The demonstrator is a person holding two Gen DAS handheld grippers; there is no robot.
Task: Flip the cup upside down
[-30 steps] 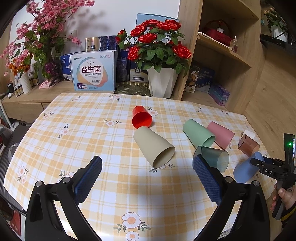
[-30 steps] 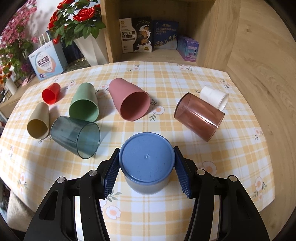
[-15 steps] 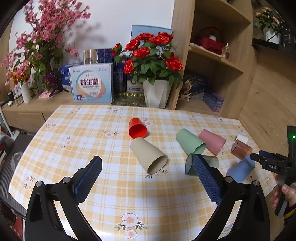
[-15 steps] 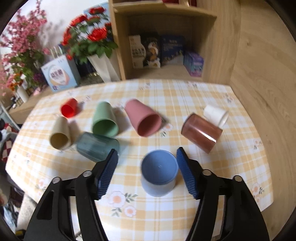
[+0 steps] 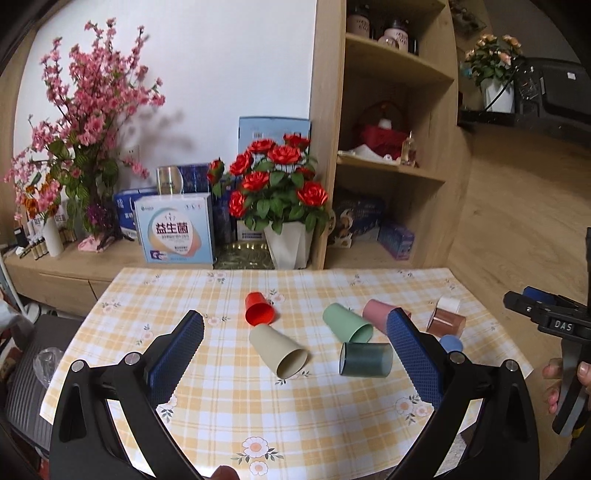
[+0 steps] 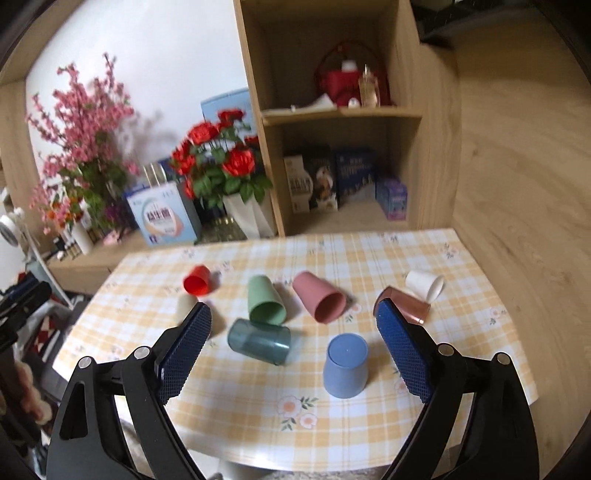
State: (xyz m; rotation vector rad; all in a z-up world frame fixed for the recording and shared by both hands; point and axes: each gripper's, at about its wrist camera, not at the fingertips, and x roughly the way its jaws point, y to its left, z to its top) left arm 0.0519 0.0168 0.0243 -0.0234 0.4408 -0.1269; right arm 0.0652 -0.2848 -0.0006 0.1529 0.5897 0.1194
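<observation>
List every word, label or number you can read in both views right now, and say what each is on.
"益生菌": front of the white and blue box on the sideboard behind the table.
"DAS": black body of the right gripper, seen from the left wrist view.
Too small or blurred: the fine print on that box, the boxes on the lower shelf, the jars on the top shelf.
None on the cups, such as the blue cup.

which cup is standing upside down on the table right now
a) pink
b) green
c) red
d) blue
d: in the right wrist view the blue cup stands mouth-down with its closed base up, while the others lie on their sides.
</observation>
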